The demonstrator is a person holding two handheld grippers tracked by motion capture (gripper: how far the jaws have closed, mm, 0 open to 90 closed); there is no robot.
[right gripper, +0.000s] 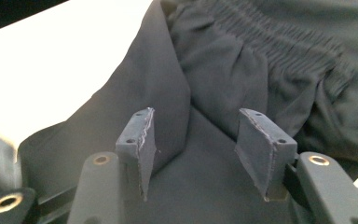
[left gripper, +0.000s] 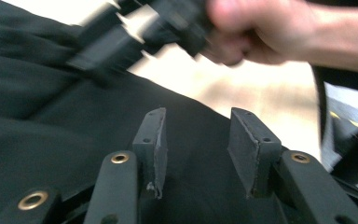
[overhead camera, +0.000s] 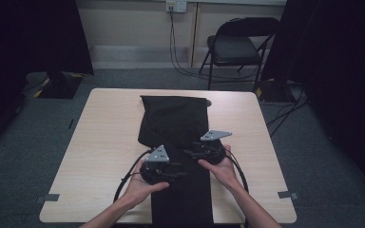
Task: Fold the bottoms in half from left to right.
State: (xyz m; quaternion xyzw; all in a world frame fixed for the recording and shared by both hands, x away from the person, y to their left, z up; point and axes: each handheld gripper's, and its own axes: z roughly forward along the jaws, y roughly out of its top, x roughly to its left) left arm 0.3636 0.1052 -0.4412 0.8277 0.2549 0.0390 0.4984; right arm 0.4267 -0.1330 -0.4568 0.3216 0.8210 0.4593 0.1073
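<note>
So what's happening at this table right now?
A person holds a two-jaw tool in each hand over a black garment, apparently trousers, laid along a light wooden table. The left tool and the right tool sit close together above the middle of the cloth. In both gripper views the jaws stand apart with nothing pinched between them, so the fabric lies loose, partly folded, with its gathered waistband ahead of the right tool.

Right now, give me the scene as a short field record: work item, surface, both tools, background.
work item: black trousers, lying flat, gathered waistband at the far end
surface: light wooden table
left tool: over the trousers, jaws apart, nothing between the pads
right tool: over the trousers, jaws apart, nothing gripped
background: folding chair by the wall
</note>
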